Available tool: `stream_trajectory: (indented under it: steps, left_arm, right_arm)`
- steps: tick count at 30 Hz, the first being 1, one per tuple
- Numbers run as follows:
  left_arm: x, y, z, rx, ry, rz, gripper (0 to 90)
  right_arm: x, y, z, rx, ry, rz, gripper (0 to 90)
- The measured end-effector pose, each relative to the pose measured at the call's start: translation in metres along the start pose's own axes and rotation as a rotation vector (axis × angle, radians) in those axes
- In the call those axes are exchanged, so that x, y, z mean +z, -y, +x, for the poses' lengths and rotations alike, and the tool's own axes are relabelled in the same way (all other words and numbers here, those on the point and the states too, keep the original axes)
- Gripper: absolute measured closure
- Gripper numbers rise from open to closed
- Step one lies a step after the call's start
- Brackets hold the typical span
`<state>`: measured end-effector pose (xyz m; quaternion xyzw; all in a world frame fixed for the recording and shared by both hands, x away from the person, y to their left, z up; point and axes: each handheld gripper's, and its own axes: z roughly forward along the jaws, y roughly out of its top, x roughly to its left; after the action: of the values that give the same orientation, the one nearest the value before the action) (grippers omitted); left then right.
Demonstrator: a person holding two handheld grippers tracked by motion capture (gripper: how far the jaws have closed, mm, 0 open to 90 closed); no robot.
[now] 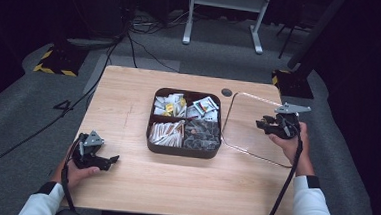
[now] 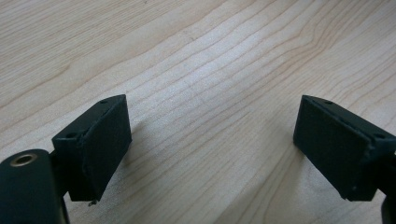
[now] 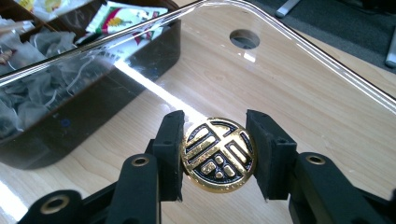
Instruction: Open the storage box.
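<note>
A dark square box [image 1: 183, 151] with four compartments of sachets and tea bags stands open at the table's middle. My right gripper [image 1: 264, 124] is shut on the round gold-and-black knob [image 3: 217, 154] of a clear lid [image 1: 245, 126]. It holds the lid just right of the box. In the right gripper view the lid [image 3: 289, 84] spreads out ahead of the jaws, its left edge by the box wall [image 3: 93, 107]. I cannot tell whether the lid touches the table. My left gripper [image 1: 111, 160] is open over bare wood at the front left, with nothing between its jaws [image 2: 212, 119].
A round cable hole [image 1: 226, 92] sits in the tabletop behind the box's right corner. Each gripper trails a cable toward the table's front edge. Beyond the table lie grey carpet, floor cables and a white frame stand [image 1: 224, 19].
</note>
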<state>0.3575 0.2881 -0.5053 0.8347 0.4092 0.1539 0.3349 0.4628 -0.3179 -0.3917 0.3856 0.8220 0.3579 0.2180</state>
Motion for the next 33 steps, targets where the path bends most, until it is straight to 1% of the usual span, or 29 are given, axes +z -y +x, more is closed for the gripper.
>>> stream_trajectory:
  steps: [9,10,13,15,17,21,23,25,29,31,33]
  left_arm:
    - [0.000,0.000,0.000,0.000,0.000,0.000,11.6]
    - [0.000,0.000,0.000,0.000,0.000,0.000,11.6]
    - [0.000,0.000,0.000,-0.001,0.000,0.000,11.6]
    - [0.000,0.000,0.000,0.000,0.000,0.000,11.6]
    - [0.000,0.000,0.000,0.001,0.000,0.000,11.6]
    - [0.000,0.000,0.000,-0.001,0.000,0.000,11.6]
    - [0.000,0.000,0.000,0.000,0.001,0.000,11.6]
    - [0.000,0.000,0.000,0.000,0.000,0.000,11.6]
    - [0.000,0.000,0.000,0.000,0.001,0.000,11.6]
    - [0.000,0.000,0.000,0.000,0.001,0.000,11.6]
    - [0.000,0.000,0.000,0.000,0.001,0.000,11.6]
  right_arm:
    - [0.003,0.015,-0.007,0.012,-0.001,0.021,59.0]
    - [0.005,0.019,-0.008,0.018,-0.003,0.027,59.0]
    - [0.008,0.021,-0.009,0.019,-0.001,0.032,59.0]
    - [0.011,0.024,-0.009,0.020,-0.003,0.037,59.0]
    - [0.016,0.026,-0.009,0.011,-0.004,0.051,59.0]
    - [0.026,0.030,-0.009,-0.001,0.005,0.075,59.0]
    - [0.031,0.032,-0.010,0.004,-0.001,0.086,59.0]
    - [0.036,0.035,-0.011,-0.005,-0.001,0.097,58.9]
    - [0.045,0.041,-0.014,-0.001,-0.021,0.101,58.9]
    - [0.048,0.044,-0.014,-0.002,-0.029,0.100,58.9]
    - [0.053,0.045,-0.014,-0.006,-0.035,0.109,58.9]
